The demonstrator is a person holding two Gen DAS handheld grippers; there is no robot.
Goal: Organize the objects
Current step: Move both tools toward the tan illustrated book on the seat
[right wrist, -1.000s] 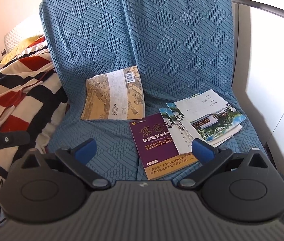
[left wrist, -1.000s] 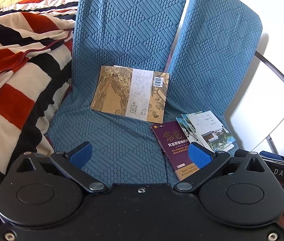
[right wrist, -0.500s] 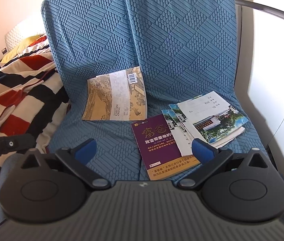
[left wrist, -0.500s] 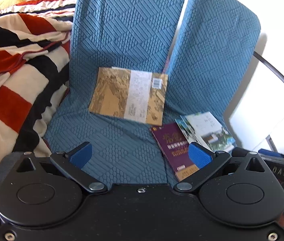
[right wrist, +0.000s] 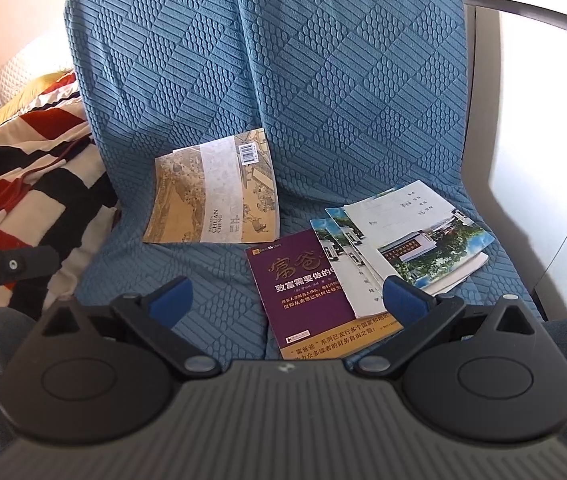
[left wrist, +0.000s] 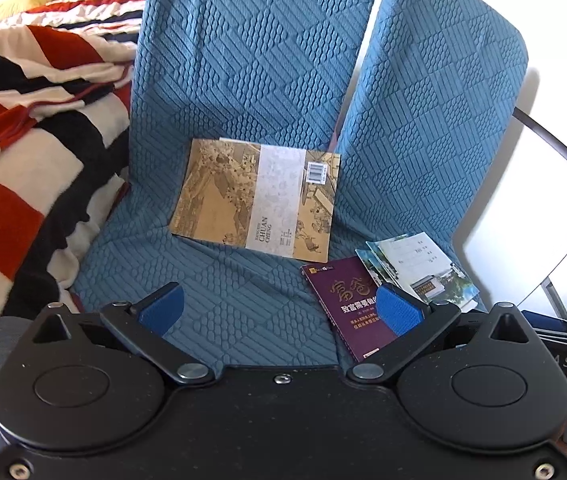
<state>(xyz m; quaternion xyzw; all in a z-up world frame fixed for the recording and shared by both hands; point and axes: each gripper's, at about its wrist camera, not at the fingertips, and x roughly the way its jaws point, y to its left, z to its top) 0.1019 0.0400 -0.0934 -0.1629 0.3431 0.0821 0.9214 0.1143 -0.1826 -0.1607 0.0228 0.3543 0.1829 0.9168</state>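
Both grippers released | purple book [right wrist: 307, 288] ahead of right gripper [right wrist: 287, 300] | left gripper [left wrist: 279, 312] apart

Both wrist views look down-forward at blue seat [left wrist: 243, 312] [right wrist: 219, 280]; left nearer blanket [left wrist: 23, 160]; shared: books.

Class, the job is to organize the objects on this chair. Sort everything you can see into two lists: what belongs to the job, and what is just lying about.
Belongs to the job:
tan book
purple book
booklets
left claw, open
right claw, open

Just lying about:
striped blanket
blue chair cover
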